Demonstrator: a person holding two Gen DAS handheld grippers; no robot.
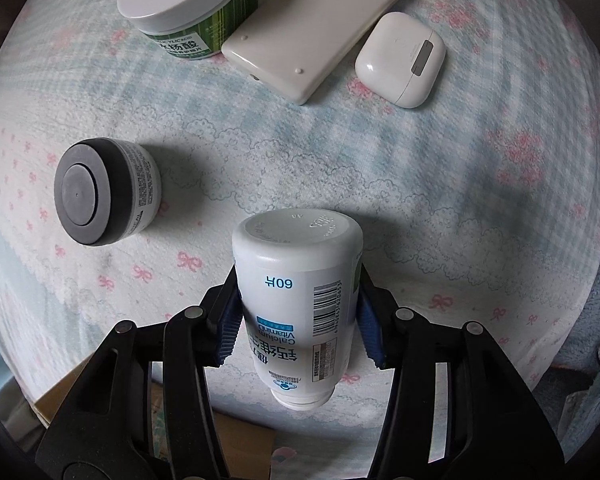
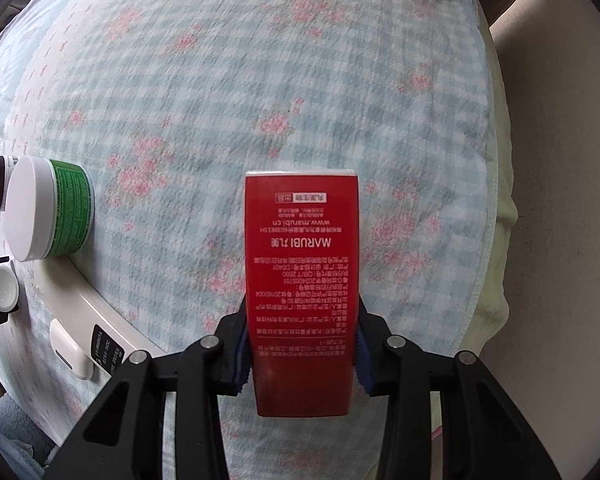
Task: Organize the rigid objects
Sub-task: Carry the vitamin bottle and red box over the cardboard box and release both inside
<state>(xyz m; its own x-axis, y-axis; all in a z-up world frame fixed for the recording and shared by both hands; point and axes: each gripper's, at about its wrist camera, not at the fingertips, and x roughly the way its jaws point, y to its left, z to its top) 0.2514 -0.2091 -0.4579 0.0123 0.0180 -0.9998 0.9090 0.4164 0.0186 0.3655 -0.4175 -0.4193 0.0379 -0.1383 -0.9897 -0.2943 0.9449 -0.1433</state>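
Left gripper [image 1: 298, 320] clamps the white bottle [image 1: 296, 300] at mid-body, base pointing ahead, above the quilt [image 1: 420, 200]; the jar [image 1: 106, 192] lies ahead-left. Right gripper [image 2: 300, 354] pinches the red box [image 2: 302, 292] on its narrow sides. Both look light and stiff, but the bottle's smooth plastic may slip, so a mid-label hold suits it.
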